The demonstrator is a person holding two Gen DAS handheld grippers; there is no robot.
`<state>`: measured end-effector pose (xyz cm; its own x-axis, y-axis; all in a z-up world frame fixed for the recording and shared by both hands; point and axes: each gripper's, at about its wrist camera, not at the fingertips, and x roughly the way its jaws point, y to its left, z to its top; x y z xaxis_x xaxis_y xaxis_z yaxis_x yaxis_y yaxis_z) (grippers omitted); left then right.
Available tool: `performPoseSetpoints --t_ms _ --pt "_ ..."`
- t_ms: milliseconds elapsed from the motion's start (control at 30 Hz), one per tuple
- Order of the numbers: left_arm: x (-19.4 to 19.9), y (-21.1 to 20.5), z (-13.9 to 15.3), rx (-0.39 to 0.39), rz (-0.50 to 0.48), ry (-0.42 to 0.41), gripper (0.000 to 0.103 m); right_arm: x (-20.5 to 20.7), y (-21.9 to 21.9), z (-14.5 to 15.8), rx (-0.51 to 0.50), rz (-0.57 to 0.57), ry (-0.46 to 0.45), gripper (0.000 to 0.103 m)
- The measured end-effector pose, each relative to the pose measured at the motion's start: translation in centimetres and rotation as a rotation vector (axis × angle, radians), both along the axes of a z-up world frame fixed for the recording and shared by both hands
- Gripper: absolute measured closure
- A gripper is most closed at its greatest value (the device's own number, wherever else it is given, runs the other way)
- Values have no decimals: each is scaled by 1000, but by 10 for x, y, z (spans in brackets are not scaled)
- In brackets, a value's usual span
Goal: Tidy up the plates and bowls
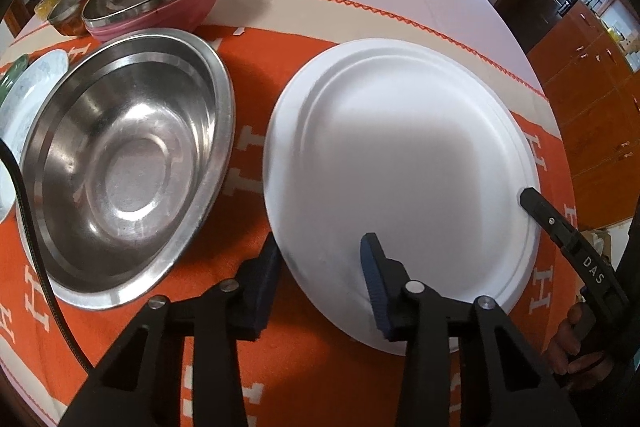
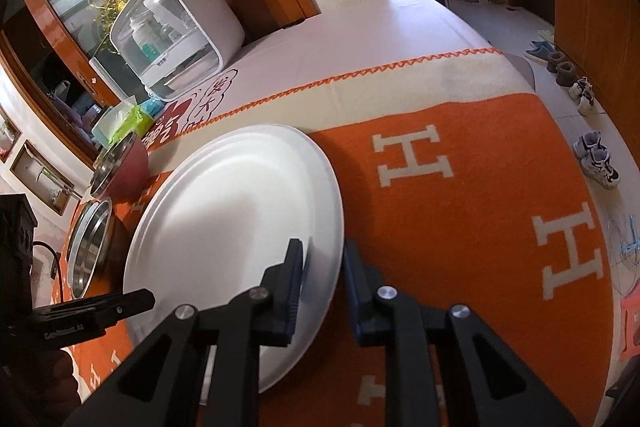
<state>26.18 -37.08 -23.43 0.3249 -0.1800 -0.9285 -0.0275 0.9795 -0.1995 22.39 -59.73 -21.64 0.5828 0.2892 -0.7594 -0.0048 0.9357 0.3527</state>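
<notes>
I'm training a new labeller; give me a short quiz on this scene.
1. True or false: the white round paper plate sits inside the large shiny steel bowl.
2. What lies between the fingers of the left gripper and of the right gripper? A) the plate's rim B) the steel bowl's rim C) nothing
3. Fill in: in the left wrist view, the pink steel-lined bowl stands ___ the large steel bowl.
Key: 1 false; 2 A; 3 behind.
</notes>
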Motion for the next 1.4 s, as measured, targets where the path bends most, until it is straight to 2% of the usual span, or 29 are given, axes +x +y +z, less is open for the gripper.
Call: performPoseSetpoints --t_ms 367,533,667,1133,1400 --pt "0 8 1 0 -13 15 66 -6 1 8 -16 -8 6 84" --pt "-3 3 12 19 -52 4 66 -14 1 19 -31 -29 -12 84" --pt "-8 3 23 1 -74 -18 66 -23 0 32 -43 -49 -32 84" --pt "-46 19 88 -49 -127 -164 66 -75 10 87 -70 -103 -137 83" --pt "-75 38 115 -63 -140 -223 66 -103 28 111 -84 -118 -199 83"
